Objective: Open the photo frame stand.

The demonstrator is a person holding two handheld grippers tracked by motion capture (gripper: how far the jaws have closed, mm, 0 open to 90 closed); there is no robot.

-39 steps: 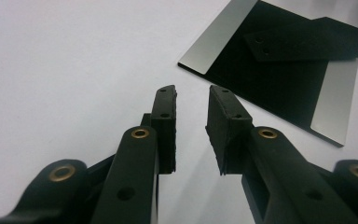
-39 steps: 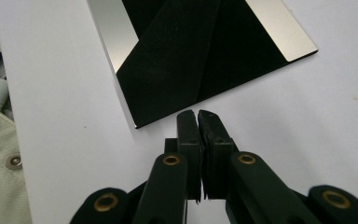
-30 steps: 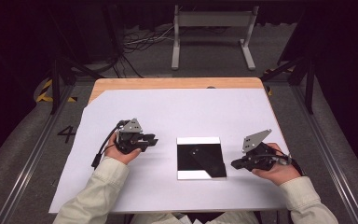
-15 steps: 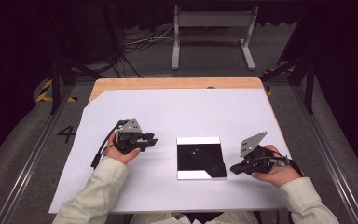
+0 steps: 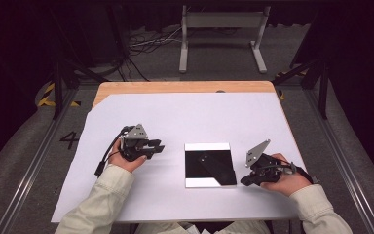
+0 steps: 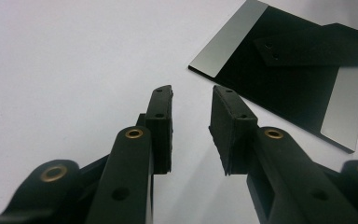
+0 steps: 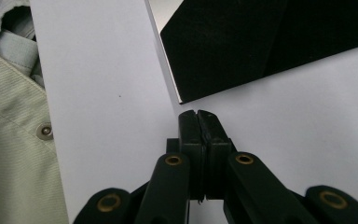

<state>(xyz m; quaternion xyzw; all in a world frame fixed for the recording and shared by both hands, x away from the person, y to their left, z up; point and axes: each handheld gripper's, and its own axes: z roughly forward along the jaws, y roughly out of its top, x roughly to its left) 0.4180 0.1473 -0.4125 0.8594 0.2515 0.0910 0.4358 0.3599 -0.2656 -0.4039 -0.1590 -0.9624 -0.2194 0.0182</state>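
A square mirror-like plate (image 5: 209, 165) with dark reflections lies flat on the white paper, between my two hands. My left gripper (image 5: 159, 147) rests to the plate's left and points at it. Its jaws (image 6: 193, 93) stand apart and have just been opening, with nothing between them; the plate (image 6: 289, 79) lies beyond the tips. My right gripper (image 5: 243, 183) sits at the plate's near right corner. Its jaws (image 7: 197, 114) are shut pad to pad, empty, just short of the plate's edge (image 7: 261, 42).
White paper (image 5: 175, 117) covers most of the wooden table (image 5: 185, 87). A metal stand (image 5: 221, 29) and cables lie on the floor beyond the far edge. My pale sleeve (image 7: 9, 140) is close at the left in the right gripper view.
My right hand has slid slightly toward the table's near edge beside the plate. The left hand has kept its place and the plate has not moved.
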